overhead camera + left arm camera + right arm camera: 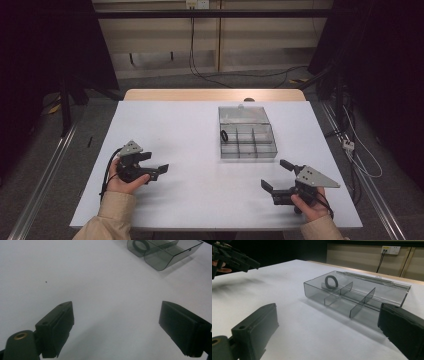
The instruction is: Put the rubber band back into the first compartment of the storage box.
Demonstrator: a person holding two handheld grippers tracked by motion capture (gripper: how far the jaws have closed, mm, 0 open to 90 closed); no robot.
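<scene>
The left gripper [156,166] and right gripper [276,176] both rest low over the white table [190,150] with jaws spread apart and nothing between them. The clear compartment box [247,140] sits ahead of the right gripper, lid open. A black ring [331,282] lies in its far left compartment. Judged from this, one item is stowed; closing the lid likely remains.

The compartment box [247,140] sits on the table [190,130], ahead of the right gripper [277,177] and ahead-right of the left gripper [159,167]. The ring [224,135] lies in the box's far-left compartment, on the left gripper's side.
</scene>
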